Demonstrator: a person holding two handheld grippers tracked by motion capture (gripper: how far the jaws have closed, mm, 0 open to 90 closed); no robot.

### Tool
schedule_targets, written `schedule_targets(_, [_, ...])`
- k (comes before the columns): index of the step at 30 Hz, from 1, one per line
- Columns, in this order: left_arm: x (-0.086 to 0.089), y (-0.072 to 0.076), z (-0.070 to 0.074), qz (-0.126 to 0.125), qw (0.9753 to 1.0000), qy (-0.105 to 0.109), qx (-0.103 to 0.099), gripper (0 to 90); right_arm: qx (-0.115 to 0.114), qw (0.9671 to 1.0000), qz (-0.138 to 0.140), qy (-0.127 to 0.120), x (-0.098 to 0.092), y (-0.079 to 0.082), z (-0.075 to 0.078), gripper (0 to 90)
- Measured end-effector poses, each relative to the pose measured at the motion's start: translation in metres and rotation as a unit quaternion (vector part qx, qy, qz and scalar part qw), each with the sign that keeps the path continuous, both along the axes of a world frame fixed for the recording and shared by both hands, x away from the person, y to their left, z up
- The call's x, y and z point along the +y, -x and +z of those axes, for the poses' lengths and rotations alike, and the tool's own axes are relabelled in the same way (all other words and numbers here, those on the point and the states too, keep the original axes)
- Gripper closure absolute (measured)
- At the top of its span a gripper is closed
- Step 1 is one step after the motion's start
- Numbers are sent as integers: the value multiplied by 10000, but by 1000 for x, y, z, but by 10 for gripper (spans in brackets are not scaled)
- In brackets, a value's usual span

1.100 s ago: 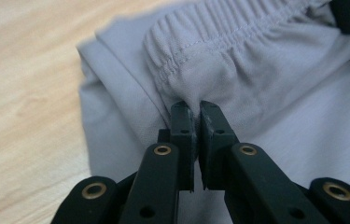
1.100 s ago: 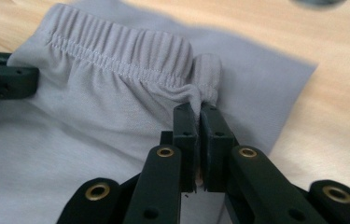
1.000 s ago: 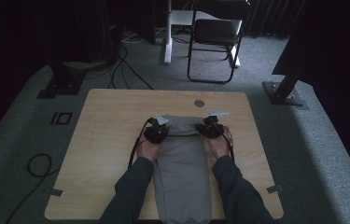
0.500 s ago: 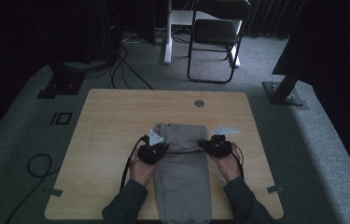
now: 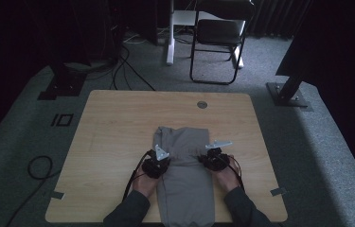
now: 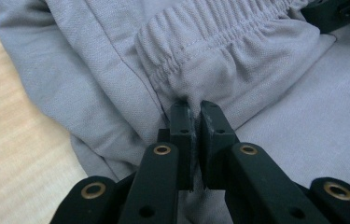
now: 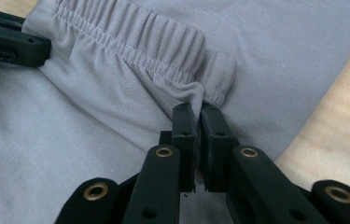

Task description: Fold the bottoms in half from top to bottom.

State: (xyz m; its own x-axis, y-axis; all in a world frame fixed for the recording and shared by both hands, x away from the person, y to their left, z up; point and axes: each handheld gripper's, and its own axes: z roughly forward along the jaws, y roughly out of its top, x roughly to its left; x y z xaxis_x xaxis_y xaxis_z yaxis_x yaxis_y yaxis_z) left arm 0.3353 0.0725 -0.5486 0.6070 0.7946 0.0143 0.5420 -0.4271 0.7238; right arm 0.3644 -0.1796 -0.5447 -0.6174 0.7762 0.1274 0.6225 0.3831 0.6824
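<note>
Evidently both grippers, left and right, clamped tight on grey trousers' elastic waistband.

Overhead view, two close fabric-level views

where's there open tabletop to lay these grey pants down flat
Bare wood lies between the grey pants and the table's far edge, near the round grommet, and in strips left and right. The middle near edge is crowded: left hand-held gripper, right hand-held gripper, forearms.
</note>
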Motion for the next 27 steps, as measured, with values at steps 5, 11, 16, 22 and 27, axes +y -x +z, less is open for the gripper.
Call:
schedule_targets(5, [2,-15,-2,68,9999,61,-94,858,-44,10000,-69,-54,2,-14,-2,857])
schedule_targets(11, [0,-36,-3,159,9996,-60,-204,858,-127,9998,-124,8,6,-29,-2,858])
schedule_targets(16, [0,-55,-3,275,9994,-36,-221,858,-117,9998,-179,-25,9,-44,-2,858])
schedule_targets(22, [-3,-78,0,463,9987,-173,-147,858,-103,9993,-361,10,14,-67,-1,858])
schedule_targets(27, [-1,-93,5,607,9980,-154,23,859,-90,9989,-460,54,20,-83,1,862])
